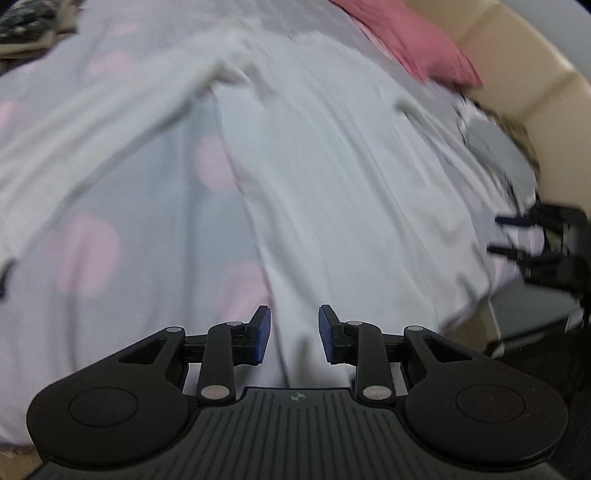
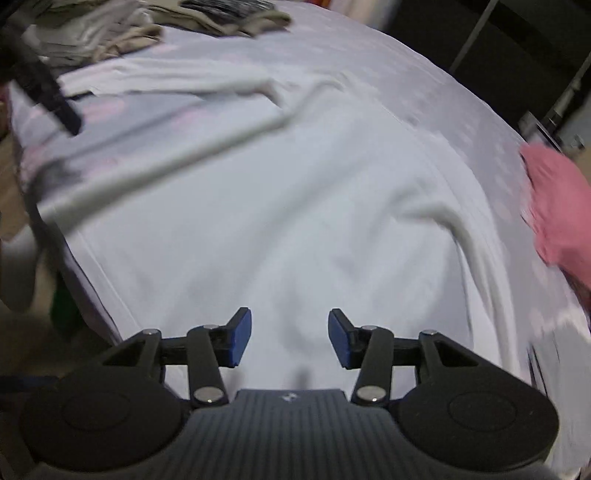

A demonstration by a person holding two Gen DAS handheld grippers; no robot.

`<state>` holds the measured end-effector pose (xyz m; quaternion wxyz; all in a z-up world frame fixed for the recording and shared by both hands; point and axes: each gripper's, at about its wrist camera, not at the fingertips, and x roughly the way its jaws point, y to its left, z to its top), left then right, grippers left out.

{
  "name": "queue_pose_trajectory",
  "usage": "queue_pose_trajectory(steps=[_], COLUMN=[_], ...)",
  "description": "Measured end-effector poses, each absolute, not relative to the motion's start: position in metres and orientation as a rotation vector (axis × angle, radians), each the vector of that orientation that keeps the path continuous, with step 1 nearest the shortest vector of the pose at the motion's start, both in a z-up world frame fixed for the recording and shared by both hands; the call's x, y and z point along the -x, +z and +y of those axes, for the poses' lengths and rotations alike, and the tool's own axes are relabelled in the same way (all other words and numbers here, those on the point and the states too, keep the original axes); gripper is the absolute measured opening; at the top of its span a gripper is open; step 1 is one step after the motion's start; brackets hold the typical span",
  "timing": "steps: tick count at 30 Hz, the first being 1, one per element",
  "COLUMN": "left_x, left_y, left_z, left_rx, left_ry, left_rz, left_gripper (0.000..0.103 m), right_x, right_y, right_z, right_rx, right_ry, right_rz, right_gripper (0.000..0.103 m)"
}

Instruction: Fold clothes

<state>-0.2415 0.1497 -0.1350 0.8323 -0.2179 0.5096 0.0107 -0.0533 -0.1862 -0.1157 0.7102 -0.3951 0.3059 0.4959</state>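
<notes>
A white long-sleeved garment [image 1: 332, 184] lies spread on the bed's pale sheet with pink spots [image 1: 92, 251]. One sleeve [image 1: 110, 122] runs out to the left. My left gripper [image 1: 294, 321] hangs open over the garment's lower part, with nothing pinched between the blue pads [image 1: 263, 332]. In the right wrist view the same garment [image 2: 295, 206] fills the middle. My right gripper [image 2: 290, 325] stands open above it, its pads apart and empty. The right gripper [image 1: 495, 236] shows blurred at the right edge of the left wrist view.
A pink pillow [image 1: 406, 33] and a beige headboard [image 1: 517, 55] lie beyond the garment. The pink pillow [image 2: 557, 206] also shows in the right wrist view. A pile of other clothes [image 2: 110, 29] sits at the bed's far end. A grey cloth item [image 1: 495, 147] lies near the headboard.
</notes>
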Motion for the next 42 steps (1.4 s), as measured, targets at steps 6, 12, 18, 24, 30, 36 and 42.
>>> queue_pose_trajectory(steps=[6,12,18,24,30,36,42], left_x=[0.257,0.266,0.267,0.271,0.271,0.262,0.235], left_y=[-0.145,-0.147,-0.139,-0.138,-0.154,-0.178,-0.195], left_z=[0.093,0.077,0.062,0.030,-0.002,-0.032,-0.053], left_rx=[0.256,0.276,0.143,-0.069,-0.308,-0.555,-0.684], left_ry=[-0.072,-0.099,-0.122,-0.168,-0.117,-0.065,0.031], left_rz=[1.093,1.088,1.044,0.979,0.876,0.796,0.695], left_gripper=[0.025,0.025,0.025,0.028,0.041,0.044,0.044], right_x=[0.100,0.125,0.106,0.053,0.019,0.023,0.017], right_y=[-0.157,-0.197,-0.201,-0.132,-0.105,-0.107,-0.078], right_z=[-0.226,-0.226,-0.221,-0.219,-0.227,-0.230,-0.241], right_rx=[1.109,1.457,1.466,0.968,0.716,0.727,0.527], right_ry=[1.170,1.199,1.138,1.036,0.994,1.000,1.015], right_rz=[0.529,0.354,0.361,0.503,0.593,0.592,0.585], right_gripper=[0.049,0.049,0.013,0.002,0.002,0.002,0.001])
